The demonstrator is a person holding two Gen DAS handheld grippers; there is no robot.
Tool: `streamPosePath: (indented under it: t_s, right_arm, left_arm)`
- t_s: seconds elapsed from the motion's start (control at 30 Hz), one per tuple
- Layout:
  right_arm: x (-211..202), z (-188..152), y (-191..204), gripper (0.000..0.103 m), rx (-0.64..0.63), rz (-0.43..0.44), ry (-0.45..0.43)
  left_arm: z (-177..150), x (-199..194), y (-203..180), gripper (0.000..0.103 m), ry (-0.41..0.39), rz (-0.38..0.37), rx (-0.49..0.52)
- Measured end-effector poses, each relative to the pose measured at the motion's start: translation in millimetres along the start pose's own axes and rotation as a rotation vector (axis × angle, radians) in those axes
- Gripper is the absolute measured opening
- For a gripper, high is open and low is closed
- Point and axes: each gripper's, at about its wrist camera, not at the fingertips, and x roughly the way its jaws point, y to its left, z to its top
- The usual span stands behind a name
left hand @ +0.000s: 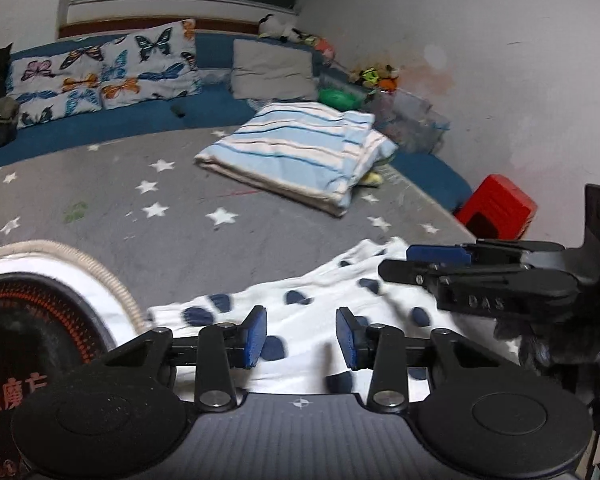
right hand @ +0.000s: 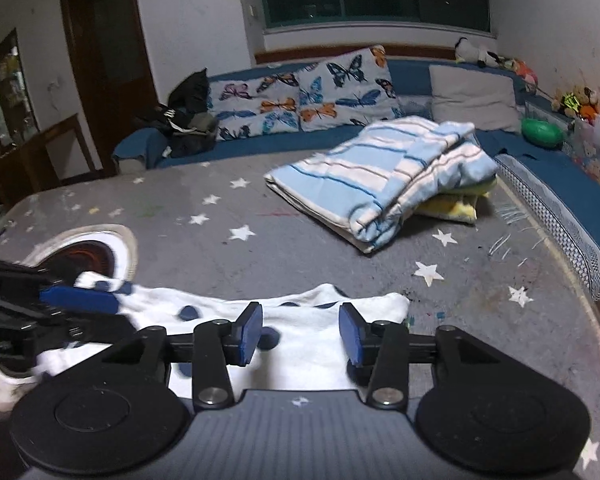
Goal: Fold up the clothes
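A white garment with dark blue dots [left hand: 312,316] lies flat on the grey star-patterned mat [left hand: 180,216]. My left gripper [left hand: 301,338] is open just above its near part, blue pads apart. My right gripper [right hand: 300,336] is open above the same garment [right hand: 300,340], close to its right end. The right gripper shows in the left wrist view [left hand: 440,260] over the garment's far right corner, seen side-on. The left gripper shows in the right wrist view [right hand: 80,300] over the garment's left end.
A white garment with a dark round print [left hand: 40,320] lies left of the dotted one. A folded blue-and-white striped blanket [left hand: 296,152] sits further back. Butterfly cushions [left hand: 100,72], a grey cushion [left hand: 274,70], toys and a red stool [left hand: 498,206] line the edges.
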Motion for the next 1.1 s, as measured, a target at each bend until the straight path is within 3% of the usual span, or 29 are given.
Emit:
streamPosePath:
  t_s: [0.27, 0.53, 0.67, 0.83, 0.93, 1.0, 1.1]
  right_arm:
    - [-48, -39, 23, 0.048, -0.055, 0.044, 0.022]
    - [-70, -94, 40, 0.047, -0.147, -0.026, 0.051]
    - [-82, -104, 41, 0.047, -0.143, -0.046, 0.041]
    - [-96, -97, 41, 0.06, -0.107, -0.038, -0.024]
    - [-95, -94, 40, 0.066, -0.076, -0.037, -0.05]
    - [-92, -94, 40, 0.077, -0.051, -0.041, -0.059]
    - [-86, -95, 44, 0.081, -0.043, -0.051, -0.07]
  left_arm:
    - [-9, 27, -11, 0.04, 0.056, 0.001, 0.016]
    - [-18, 33, -9, 0.04, 0.065, 0.029, 0.029]
    - [-18, 31, -10, 0.042, 0.057, 0.033, 0.028]
    - [-20, 17, -18, 0.048, 0.036, 0.035, 0.037]
    - [-23, 9, -23, 0.057, 0.027, 0.059, 0.061]
    - [-26, 3, -25, 0.061, 0.017, 0.071, 0.076]
    - [-30, -4, -27, 0.065, 0.003, 0.085, 0.092]
